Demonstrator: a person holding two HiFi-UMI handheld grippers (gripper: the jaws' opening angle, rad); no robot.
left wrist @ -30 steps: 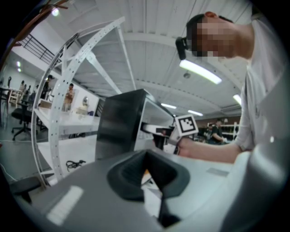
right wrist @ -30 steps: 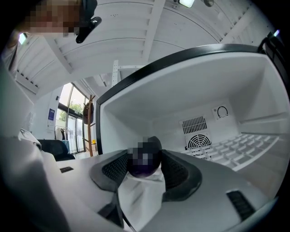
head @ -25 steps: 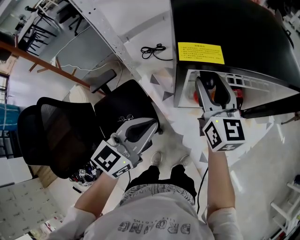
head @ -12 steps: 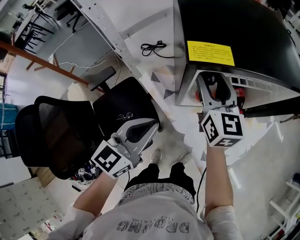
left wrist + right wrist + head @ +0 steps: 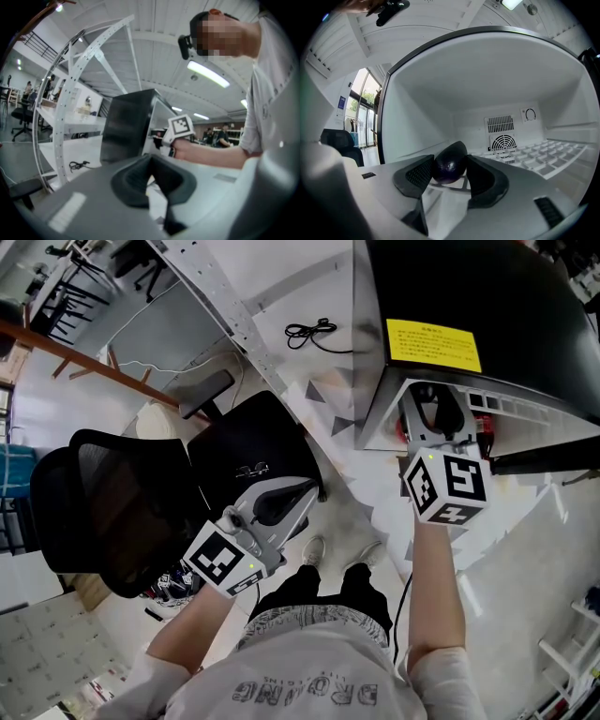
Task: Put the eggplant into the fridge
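Dark purple eggplant (image 5: 449, 166), at lower centre of the right gripper view, sits pinched in the right gripper (image 5: 450, 164) fingers inside the open fridge (image 5: 501, 84), seemingly awaiting release above its shelf (image 5: 553, 153), while the left gripper (image 5: 151, 165) fingers press together, empty.

A glossy, smooth skin is shown on the eggplant (image 5: 449, 165). The fridge (image 5: 412, 126) walls are smooth white plastic. The fingers (image 5: 417, 172) are matt and ribbed.
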